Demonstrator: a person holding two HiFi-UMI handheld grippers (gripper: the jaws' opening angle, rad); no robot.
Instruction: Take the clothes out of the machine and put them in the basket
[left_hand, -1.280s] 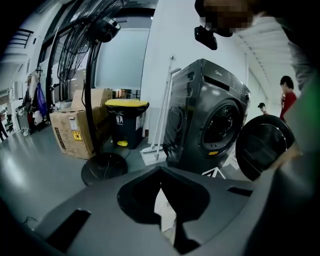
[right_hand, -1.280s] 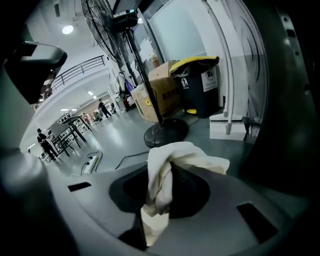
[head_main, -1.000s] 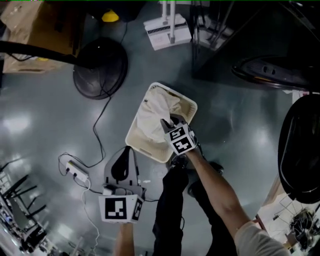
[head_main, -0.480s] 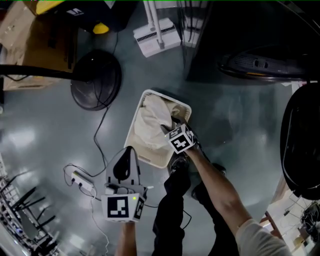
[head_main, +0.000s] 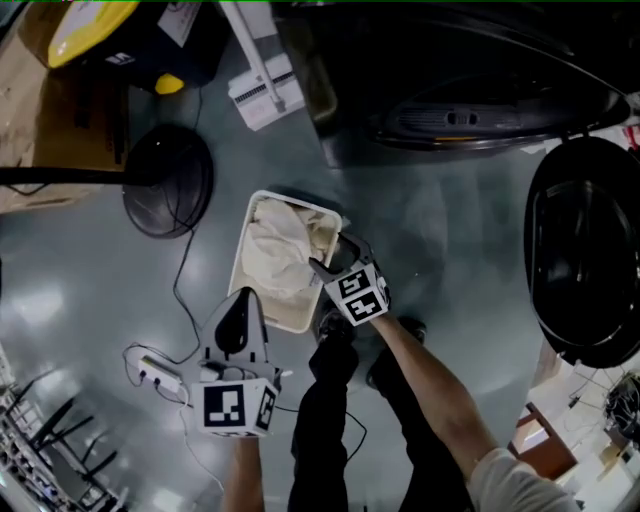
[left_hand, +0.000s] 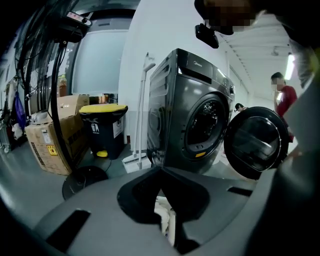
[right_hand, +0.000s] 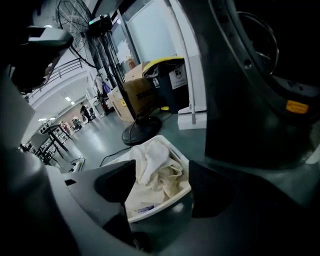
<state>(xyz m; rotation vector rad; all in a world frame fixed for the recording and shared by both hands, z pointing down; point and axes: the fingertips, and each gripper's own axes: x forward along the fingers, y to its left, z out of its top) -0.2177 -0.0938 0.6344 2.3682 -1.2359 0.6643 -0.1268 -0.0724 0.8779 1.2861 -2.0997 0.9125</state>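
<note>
Cream cloth, clamped a moment earlier, lay in the white plastic basket. Right hand-held gripper had just spread wide, empty. Left hand-held gripper stayed closed, empty, over glossy grey floor.

A glossy grey concrete floor reflects the ceiling lights. A cream rectangular plastic laundry basket sits on it near the middle. To the basket's left stands the round black base of a pedestal fan, and a thin black cable trails from it to a white power strip. Beyond the fan base are a brown cardboard box and a dark pedal bin with a yellow lid. A white flat broom head lies beside a dark grey front-loading washing machine.
</note>
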